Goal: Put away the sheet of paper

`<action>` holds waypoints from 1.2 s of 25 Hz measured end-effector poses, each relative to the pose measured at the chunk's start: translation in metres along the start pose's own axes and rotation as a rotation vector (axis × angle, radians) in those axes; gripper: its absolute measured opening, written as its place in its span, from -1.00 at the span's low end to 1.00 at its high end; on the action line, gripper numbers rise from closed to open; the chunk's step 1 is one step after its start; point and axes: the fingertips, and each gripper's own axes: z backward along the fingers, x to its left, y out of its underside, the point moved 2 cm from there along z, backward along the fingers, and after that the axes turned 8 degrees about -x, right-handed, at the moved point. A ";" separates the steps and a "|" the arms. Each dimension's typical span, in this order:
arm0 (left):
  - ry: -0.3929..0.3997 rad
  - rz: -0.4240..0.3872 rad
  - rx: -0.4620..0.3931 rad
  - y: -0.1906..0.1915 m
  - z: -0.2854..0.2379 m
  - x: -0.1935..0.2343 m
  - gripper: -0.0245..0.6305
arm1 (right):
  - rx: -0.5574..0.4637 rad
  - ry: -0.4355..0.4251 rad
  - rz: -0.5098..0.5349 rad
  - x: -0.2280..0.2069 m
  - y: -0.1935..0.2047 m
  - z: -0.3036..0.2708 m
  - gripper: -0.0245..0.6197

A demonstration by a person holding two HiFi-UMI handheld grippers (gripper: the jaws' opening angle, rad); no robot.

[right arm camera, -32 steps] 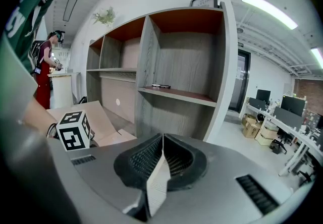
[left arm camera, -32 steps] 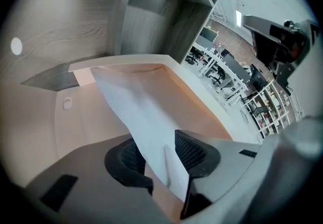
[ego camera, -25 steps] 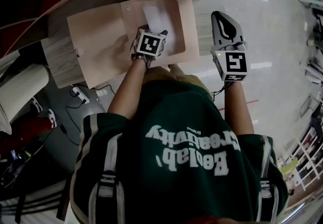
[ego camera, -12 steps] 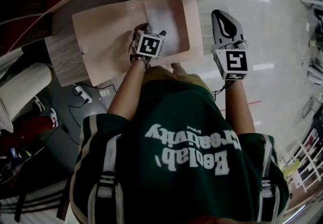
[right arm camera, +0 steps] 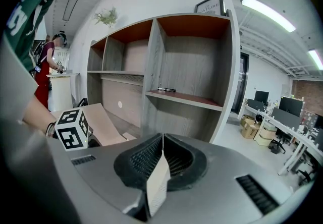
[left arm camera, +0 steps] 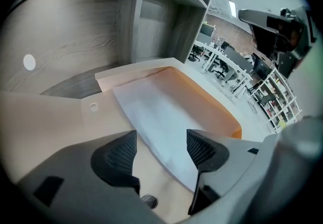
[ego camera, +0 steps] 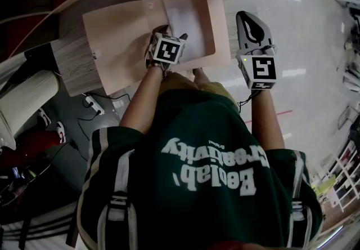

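The sheet of paper (ego camera: 185, 22) (left arm camera: 159, 117) is seen lying flat in the tray of an open flat cardboard box (ego camera: 220, 29) (left arm camera: 214, 112). The lid flap of the box is spread out to the left. The box is carried by a wood-grain shelf (ego camera: 70, 66) (left arm camera: 63, 86).

The left forearm is stretched forward from the body. The left gripper (ego camera: 173, 38) (left arm camera: 161, 148) is held over the near edge of the tray and pointed away from the person. Its jaws are spread wide, and nothing is pinched between them. The near end of the sheet is seen through the gap, below the jaws.

The right forearm is also held forward, to the right of the box and apart from it. The right gripper (ego camera: 251, 27) (right arm camera: 162, 156) is kept over the glossy floor (ego camera: 298, 18) and aimed at the shelving unit (right arm camera: 186, 66). Its jaws are pressed together on a thin pale strip (right arm camera: 157, 182). What the strip is cannot be told.
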 end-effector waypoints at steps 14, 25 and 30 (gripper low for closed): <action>-0.025 -0.076 -0.053 -0.013 0.009 0.006 -0.86 | 0.007 0.044 -0.004 0.016 -0.002 0.009 -0.81; 0.028 -0.114 -0.140 -0.026 0.029 0.002 -0.87 | -0.011 0.101 -0.010 0.032 -0.012 0.020 -0.81; 0.048 -0.141 -0.194 -0.035 0.044 0.004 -0.87 | -0.029 0.118 -0.012 0.044 -0.021 0.019 -0.81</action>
